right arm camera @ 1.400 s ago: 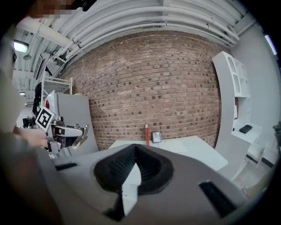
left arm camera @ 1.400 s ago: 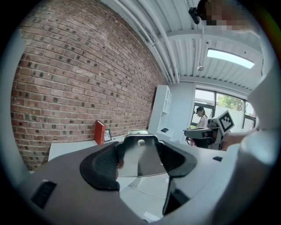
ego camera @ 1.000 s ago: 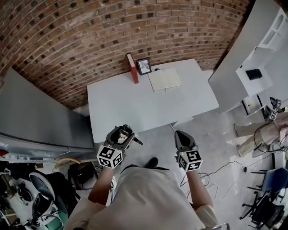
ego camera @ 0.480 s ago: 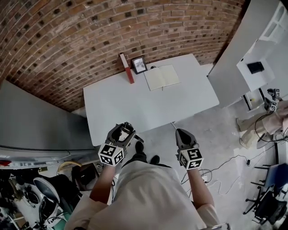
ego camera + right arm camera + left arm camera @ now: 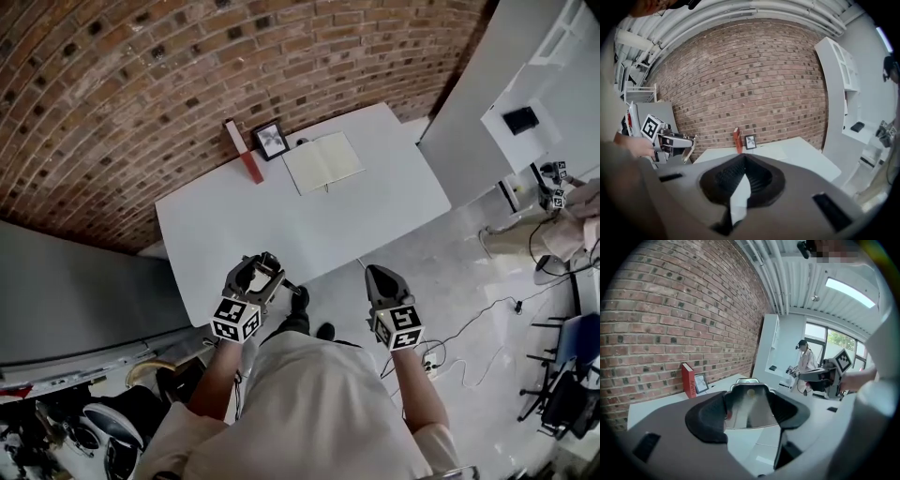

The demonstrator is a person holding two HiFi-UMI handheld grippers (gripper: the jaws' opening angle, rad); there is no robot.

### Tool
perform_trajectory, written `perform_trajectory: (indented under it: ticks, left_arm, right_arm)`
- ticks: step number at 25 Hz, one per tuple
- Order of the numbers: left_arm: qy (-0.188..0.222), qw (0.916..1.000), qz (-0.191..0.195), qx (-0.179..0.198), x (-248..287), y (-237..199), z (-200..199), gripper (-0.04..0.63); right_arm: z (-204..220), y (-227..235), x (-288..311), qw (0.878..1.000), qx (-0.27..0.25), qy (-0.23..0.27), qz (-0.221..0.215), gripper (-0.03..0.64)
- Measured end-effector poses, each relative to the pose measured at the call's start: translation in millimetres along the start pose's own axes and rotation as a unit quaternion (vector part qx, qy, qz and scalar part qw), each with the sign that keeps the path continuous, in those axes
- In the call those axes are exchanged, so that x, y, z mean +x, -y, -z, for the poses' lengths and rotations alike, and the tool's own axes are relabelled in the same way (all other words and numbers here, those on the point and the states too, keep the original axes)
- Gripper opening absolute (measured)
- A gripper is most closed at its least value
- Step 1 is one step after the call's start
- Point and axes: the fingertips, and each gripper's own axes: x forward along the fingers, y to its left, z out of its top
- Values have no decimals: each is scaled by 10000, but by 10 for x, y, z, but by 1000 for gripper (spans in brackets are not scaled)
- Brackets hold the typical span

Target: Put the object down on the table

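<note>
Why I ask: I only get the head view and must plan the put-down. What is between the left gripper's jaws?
Observer: The left gripper view shows the left gripper clamped on a shiny metallic object, with one pad on each side of it.
Operator: Is the right gripper free to help?
Observer: The right gripper view shows the right gripper with its jaws together and nothing between them.

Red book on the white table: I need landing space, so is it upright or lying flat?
Upright. The red book stands on end at the white table's far edge, next to a small framed picture.
</note>
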Motion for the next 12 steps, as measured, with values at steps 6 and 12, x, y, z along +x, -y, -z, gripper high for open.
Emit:
perform_trajectory:
  ticks: [6, 12]
  left_arm:
    - [-442, 9978, 433, 247, 425, -305, 90, 278]
    - [-771, 9930, 738, 507, 986, -650, 177, 278]
  right_arm:
    - [53, 1, 370, 9992, 187, -302, 200, 2]
    - [95, 103, 848, 9978, 316, -515, 283, 3]
